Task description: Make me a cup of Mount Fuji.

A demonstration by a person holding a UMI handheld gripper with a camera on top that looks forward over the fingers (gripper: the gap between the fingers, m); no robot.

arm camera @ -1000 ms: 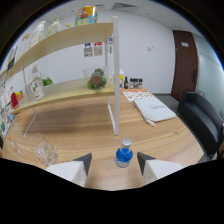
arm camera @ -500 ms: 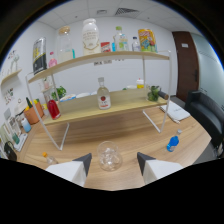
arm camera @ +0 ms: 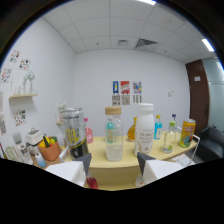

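Wooden shelf (arm camera: 165, 157) is faced by the open gripper (arm camera: 114, 162); a clear bottle (arm camera: 113, 133) stands beyond, white bottle (arm camera: 145, 128) beside it.

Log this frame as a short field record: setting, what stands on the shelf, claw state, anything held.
setting: office room, posters on far wall
shelf: holds a row of drinks
just beyond claw: clear bottle with tan cap, white bottle
beside clear bottle: dark can with yellow print
far end: yellow can
claw: open, raised to shelf height
held: nothing
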